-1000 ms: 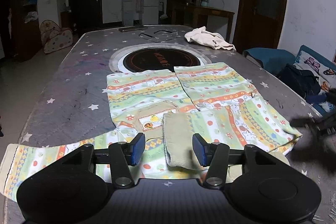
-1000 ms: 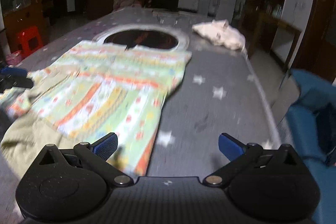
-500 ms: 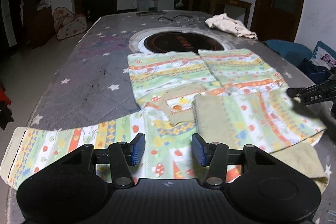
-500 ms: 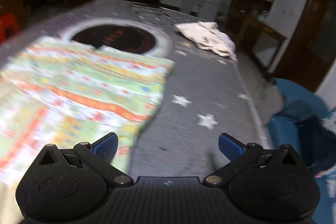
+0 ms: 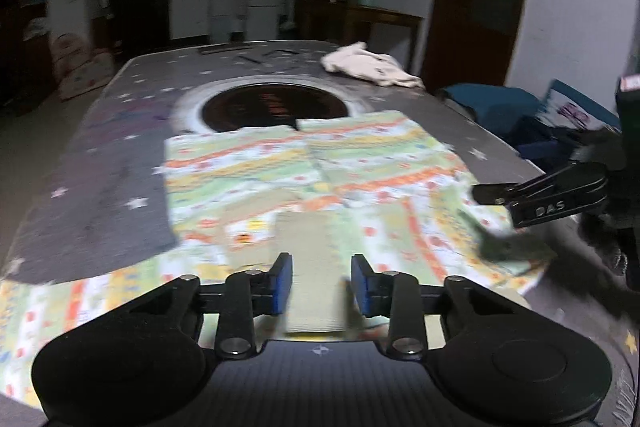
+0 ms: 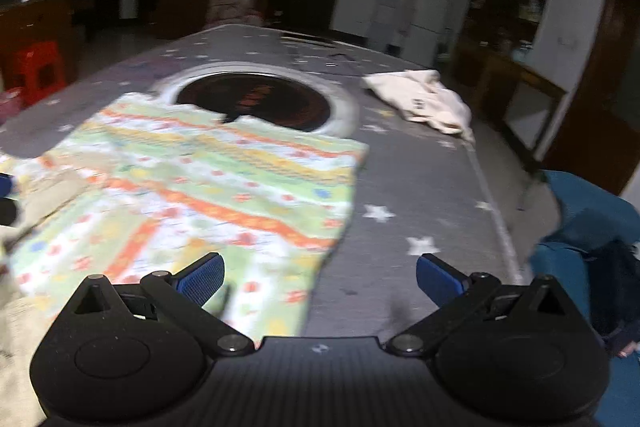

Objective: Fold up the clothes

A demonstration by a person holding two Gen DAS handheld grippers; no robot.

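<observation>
Green-striped patterned garment point(image 5: 320, 187) lay spread flat on the star-print worktop point(image 5: 100, 179), just before a dark round inset point(image 5: 276, 105). Left gripper point(image 5: 320, 285) jaws had just been closing over its khaki cuff, not yet pressing; right gripper point(image 6: 320, 275) jaws gaped wide, empty, at the garment's edge.

The printed garment point(image 5: 352, 163) is soft matt cloth with a plain ribbed olive cuff point(image 5: 312, 267). The table point(image 5: 100, 163) wears a dull grey fabric cover around a glossy dark glass disc point(image 5: 276, 105). Each tool point(image 5: 320, 285) point(image 6: 318, 277) is matt black plastic with textured blue pads point(image 6: 202, 277).
</observation>
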